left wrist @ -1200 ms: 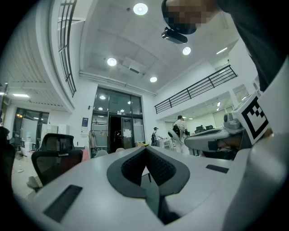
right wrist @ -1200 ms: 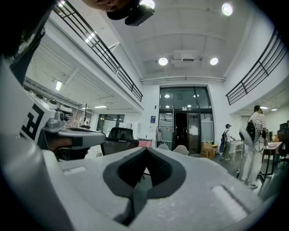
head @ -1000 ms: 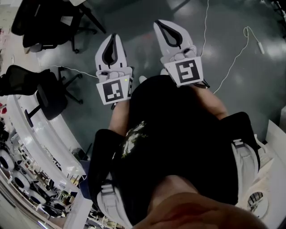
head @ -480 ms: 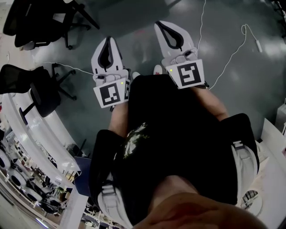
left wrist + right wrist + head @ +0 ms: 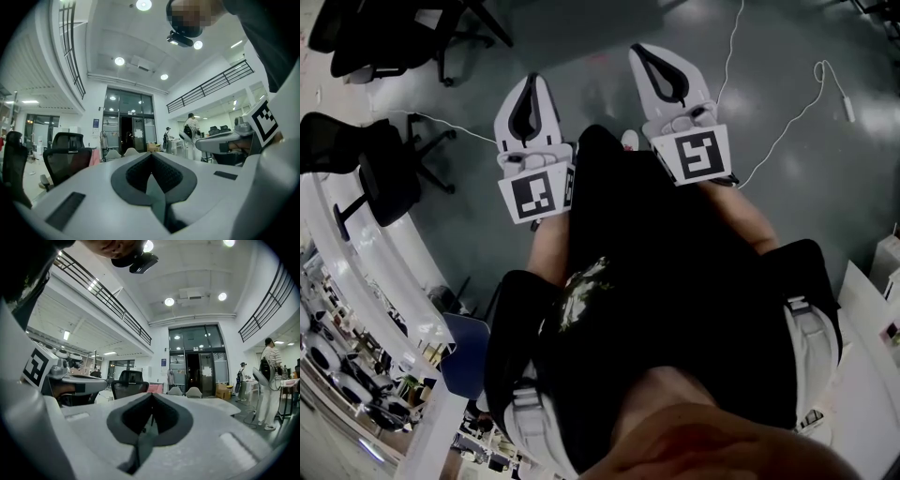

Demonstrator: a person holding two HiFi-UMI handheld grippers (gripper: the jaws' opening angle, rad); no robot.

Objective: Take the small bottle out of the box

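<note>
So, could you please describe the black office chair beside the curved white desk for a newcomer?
Along the head view's left edge sweeps a curved white desk. At its upper end stands the black office chair. Unlike the chairs in the top left corner, it stands alone.

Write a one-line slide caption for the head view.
Looking down: left gripper and right gripper, both shut and empty, above a grey floor, office chair at left.

This is a large open-plan office hall. Black office chairs [image 5: 375, 169] stand on a polished grey floor [image 5: 797, 56] crossed by a white cable [image 5: 783, 127]. Further off are glass entrance doors [image 5: 129, 129], a railed mezzanine [image 5: 211, 84] and a high ceiling with round recessed lights [image 5: 119, 61].
</note>
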